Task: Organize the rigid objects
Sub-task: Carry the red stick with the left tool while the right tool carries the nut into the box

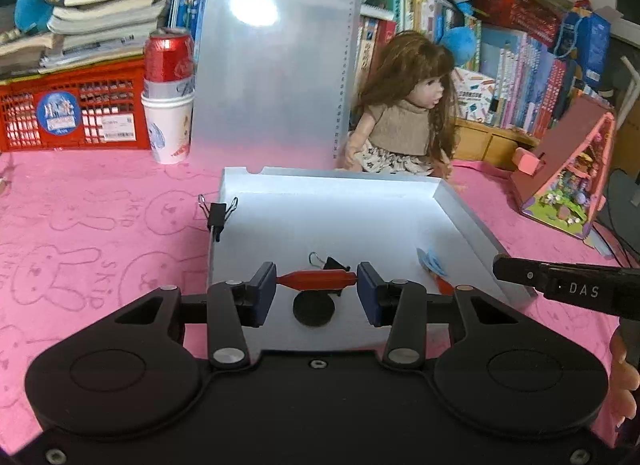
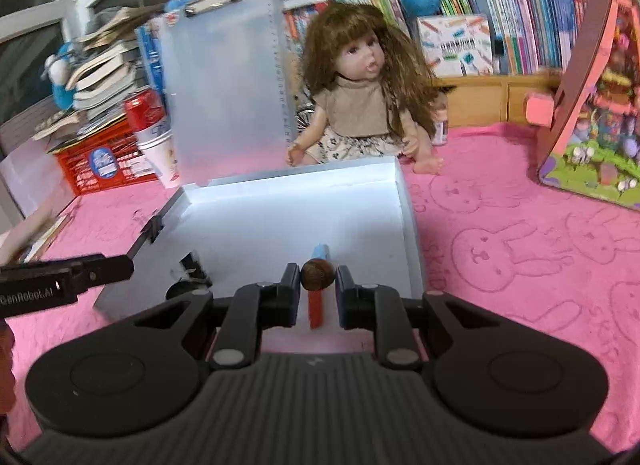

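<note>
An open white box [image 1: 460, 209] lies on the pink cloth, its clear lid [image 1: 272, 65] standing upright behind it. My left gripper [image 1: 317, 281] is shut on a red clip-like piece [image 1: 316, 280], held sideways over the box's near part. Below it lie a black disc [image 1: 314, 309] and a black binder clip [image 1: 330, 264]. Another binder clip [image 1: 218, 211] grips the box's left wall. My right gripper [image 2: 318, 275] is shut on a brown nut-like ball [image 2: 318, 273] over the box's [image 2: 406, 201] near right corner, above a blue and red item [image 2: 318, 305].
A doll [image 1: 404, 113] sits behind the box. A red can in stacked paper cups [image 1: 168, 97] and a red crate [image 1: 72, 109] stand at back left. A pink toy house [image 1: 568, 173] stands at right. Books and plush toys fill the back.
</note>
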`<state>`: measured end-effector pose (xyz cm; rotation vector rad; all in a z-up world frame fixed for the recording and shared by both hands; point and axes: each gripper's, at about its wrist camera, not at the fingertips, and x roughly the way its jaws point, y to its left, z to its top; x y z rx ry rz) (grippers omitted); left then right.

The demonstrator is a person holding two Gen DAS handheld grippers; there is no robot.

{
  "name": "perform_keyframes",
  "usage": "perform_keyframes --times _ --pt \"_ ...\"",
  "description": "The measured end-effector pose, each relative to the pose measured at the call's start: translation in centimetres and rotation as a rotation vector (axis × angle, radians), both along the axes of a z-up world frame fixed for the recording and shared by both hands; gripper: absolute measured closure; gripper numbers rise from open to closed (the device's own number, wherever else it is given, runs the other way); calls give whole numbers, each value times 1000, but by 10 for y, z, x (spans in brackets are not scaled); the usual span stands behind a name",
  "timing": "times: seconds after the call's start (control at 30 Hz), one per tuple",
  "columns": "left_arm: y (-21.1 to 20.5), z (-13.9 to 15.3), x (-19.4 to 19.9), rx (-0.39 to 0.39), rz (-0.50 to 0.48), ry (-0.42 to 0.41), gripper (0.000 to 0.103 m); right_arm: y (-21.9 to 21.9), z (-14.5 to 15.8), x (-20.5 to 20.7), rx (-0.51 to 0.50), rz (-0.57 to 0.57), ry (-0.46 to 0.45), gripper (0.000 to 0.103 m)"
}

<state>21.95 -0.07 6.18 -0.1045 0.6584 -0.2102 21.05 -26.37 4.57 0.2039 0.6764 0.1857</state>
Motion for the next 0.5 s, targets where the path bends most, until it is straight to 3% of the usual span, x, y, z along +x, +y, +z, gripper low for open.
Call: perform_keyframes --times 0.3,0.5 --pt "-1 -25 45 14 53 59 61 -4 -19 36 28 -43 88 81" --pt "2 -36 54 25 69 78 61 1 -27 44 10 -33 111 81"
